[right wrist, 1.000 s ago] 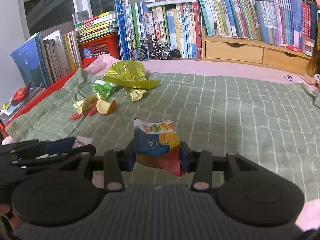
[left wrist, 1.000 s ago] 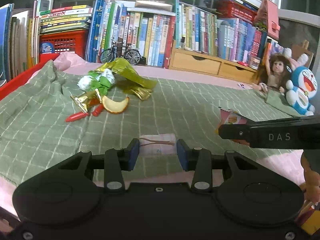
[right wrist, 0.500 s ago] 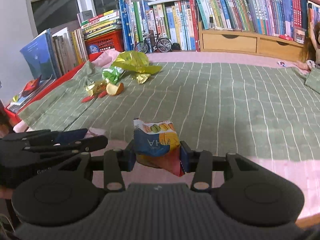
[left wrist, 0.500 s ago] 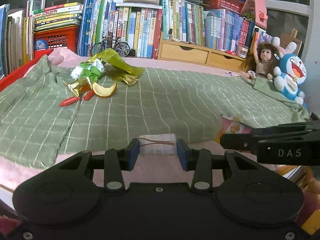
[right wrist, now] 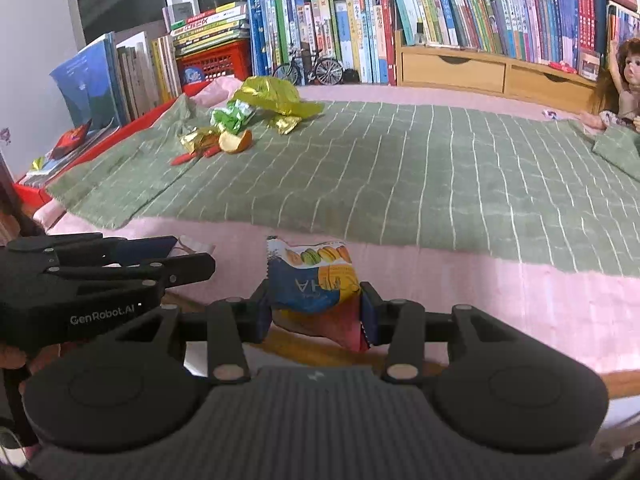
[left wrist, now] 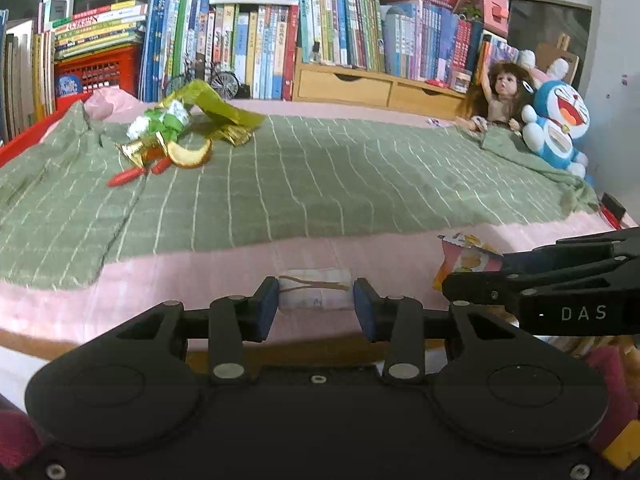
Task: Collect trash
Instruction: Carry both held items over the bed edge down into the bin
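Observation:
My left gripper (left wrist: 315,303) is shut on a small white packet (left wrist: 314,290) with a brown line across it, held over the pink front edge of the bed. My right gripper (right wrist: 314,312) is shut on a crumpled snack bag (right wrist: 316,285) printed with macarons. Each gripper shows at the side of the other's view, the right one (left wrist: 560,280) and the left one (right wrist: 100,268). Far back on the green blanket lies a trash pile: a yellow-green foil bag (right wrist: 276,94), a green wrapper (right wrist: 232,116), gold wrappers (right wrist: 196,138), an orange peel (right wrist: 236,142) and red chillies (right wrist: 188,156).
The green checked blanket (right wrist: 400,176) covers a pink bed (right wrist: 500,304). Books (right wrist: 360,28), a red crate (right wrist: 216,60), a toy bicycle (right wrist: 308,68) and wooden drawers (right wrist: 480,68) line the back. A doll (left wrist: 496,92) and a blue plush toy (left wrist: 556,128) sit at the right.
Both grippers have drawn back from the blanket toward the bed's front edge, each still holding its piece. The trash pile looks farther away.

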The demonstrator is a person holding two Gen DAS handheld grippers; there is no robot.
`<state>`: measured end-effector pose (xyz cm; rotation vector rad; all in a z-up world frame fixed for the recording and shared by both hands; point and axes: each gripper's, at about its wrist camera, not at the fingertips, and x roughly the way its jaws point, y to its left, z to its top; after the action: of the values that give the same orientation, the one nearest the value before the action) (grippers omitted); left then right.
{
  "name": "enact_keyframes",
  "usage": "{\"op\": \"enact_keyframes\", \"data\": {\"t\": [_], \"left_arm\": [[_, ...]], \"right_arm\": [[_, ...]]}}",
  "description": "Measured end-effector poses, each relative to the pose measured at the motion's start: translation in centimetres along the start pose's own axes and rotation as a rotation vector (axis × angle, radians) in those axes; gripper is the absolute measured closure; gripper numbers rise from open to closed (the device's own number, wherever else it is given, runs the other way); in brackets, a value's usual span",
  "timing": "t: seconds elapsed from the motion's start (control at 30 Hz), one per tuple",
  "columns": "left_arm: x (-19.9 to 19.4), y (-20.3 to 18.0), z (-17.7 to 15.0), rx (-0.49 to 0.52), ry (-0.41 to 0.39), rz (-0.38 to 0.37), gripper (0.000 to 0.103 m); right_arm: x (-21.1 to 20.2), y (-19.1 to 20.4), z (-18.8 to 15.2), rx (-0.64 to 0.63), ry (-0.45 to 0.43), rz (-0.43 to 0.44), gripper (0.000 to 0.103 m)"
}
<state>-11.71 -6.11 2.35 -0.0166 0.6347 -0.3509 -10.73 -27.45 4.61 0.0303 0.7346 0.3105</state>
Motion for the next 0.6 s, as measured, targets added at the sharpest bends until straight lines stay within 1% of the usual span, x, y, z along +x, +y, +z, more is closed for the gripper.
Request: {"op": "enact_keyframes", "data": {"t": [0.07,0.2,0.3,0.37,0.47,0.6], "left_arm": [[-0.5,-0.2,-0.6,0.003,0.011,-0.015,0.064],[-1.3,-0.6,-1.8,0.019,0.026,-0.021,0.064],[-1.2,-0.6,-2.7,0.024,0.06,-0.034,0.064],[-1.0,-0.8,-3.3,0.037,0.071,-0.03,0.064],[-0.8,-1.0,-4.3,0.058,0.089,-0.023,0.064],[-0.2,-1.3,-5.7,0.065,0.148,-0.052,0.064]], "right_arm": [[-0.3,0.0,-0.6,0.0,0.012,0.015,0.055],[-0.7,-0.3,-1.4,-0.006,0.03,0.049,0.055],[-0.6,-0.4,-2.0,-0.005,0.057,0.09,0.055],[-0.6,-0.4,-2.6,-0.007,0.075,0.121,0.055],[-0.7,-0.1,-3.4,-0.027,0.095,0.143,0.054],[-0.5,0.3,-4.6,-0.038,0.132,0.16,0.054]]}}
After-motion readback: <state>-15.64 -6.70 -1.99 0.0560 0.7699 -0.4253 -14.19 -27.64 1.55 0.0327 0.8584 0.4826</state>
